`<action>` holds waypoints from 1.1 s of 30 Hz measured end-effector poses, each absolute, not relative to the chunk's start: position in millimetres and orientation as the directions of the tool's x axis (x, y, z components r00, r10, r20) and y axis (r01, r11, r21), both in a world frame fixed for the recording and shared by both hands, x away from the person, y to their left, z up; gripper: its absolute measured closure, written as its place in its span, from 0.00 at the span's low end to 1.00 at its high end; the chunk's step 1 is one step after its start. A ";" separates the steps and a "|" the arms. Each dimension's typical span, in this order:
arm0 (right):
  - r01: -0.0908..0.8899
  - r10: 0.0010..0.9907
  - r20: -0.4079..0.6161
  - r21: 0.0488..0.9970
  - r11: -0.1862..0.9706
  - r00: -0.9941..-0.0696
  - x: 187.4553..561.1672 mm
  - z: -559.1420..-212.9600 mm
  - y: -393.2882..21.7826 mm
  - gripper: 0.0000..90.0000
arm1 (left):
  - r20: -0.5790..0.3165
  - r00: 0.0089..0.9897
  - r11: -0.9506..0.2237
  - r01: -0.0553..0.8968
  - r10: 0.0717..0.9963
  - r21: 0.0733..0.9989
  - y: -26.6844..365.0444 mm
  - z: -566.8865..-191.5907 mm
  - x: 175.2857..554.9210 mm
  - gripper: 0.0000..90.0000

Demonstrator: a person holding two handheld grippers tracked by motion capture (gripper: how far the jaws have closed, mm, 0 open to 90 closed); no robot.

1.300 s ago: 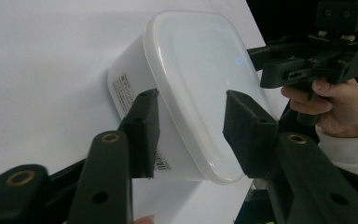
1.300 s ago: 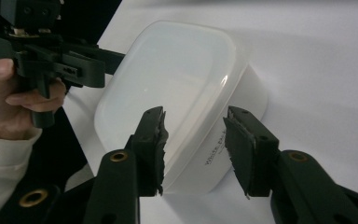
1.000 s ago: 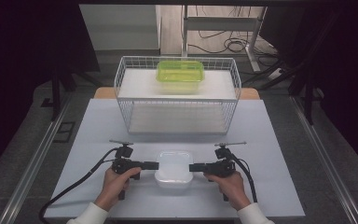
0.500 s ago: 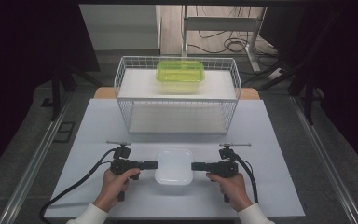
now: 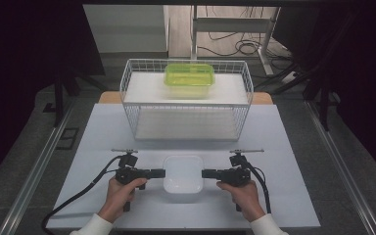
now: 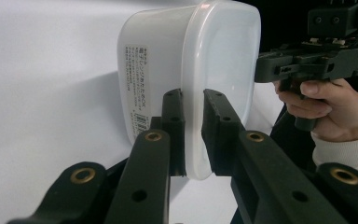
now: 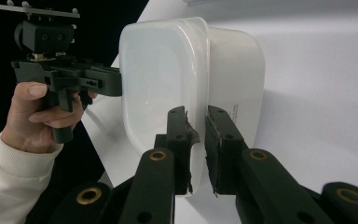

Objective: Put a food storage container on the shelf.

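High view: grippers (image 5: 159,173) (image 5: 207,173) (both clamped) on container (image 5: 182,171)

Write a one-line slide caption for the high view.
Two hand-held grippers, left gripper and right gripper, clamp the opposite rims of a white lidded plastic container on the table.

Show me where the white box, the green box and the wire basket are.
white box (image 5: 183,171), high view, middle of its lid
green box (image 5: 189,74), high view, middle of its lid
wire basket (image 5: 127,78), high view, left rim
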State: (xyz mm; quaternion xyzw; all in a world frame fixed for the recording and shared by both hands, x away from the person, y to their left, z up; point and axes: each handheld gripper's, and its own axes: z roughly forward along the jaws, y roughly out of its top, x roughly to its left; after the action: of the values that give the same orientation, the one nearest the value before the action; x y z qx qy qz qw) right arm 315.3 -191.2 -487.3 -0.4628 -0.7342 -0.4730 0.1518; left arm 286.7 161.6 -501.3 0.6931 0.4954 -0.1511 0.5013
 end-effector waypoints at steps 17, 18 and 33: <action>0.759 0.526 0.602 0.636 0.139 -0.601 309.6 -465.9 -192.5 0.88 | -0.644 0.531 -0.018 0.778 0.551 0.627 159.6 -477.0 279.4 0.89; 0.756 0.527 0.599 0.639 0.139 -0.603 309.2 -464.4 -192.7 0.88 | -0.639 0.536 -0.020 0.775 0.552 0.632 158.9 -475.0 278.8 0.89; 0.702 0.540 0.529 0.690 0.175 -0.655 305.3 -450.1 -191.9 0.88 | -0.608 0.566 -0.029 0.745 0.557 0.667 158.0 -460.5 275.6 0.89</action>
State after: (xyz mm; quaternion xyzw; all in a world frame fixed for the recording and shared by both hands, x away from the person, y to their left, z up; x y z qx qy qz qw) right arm 305.3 -191.9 -450.1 -0.4075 -0.7623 -0.4962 0.0816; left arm 275.6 158.0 -460.5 0.7116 0.4574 -0.0894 0.5258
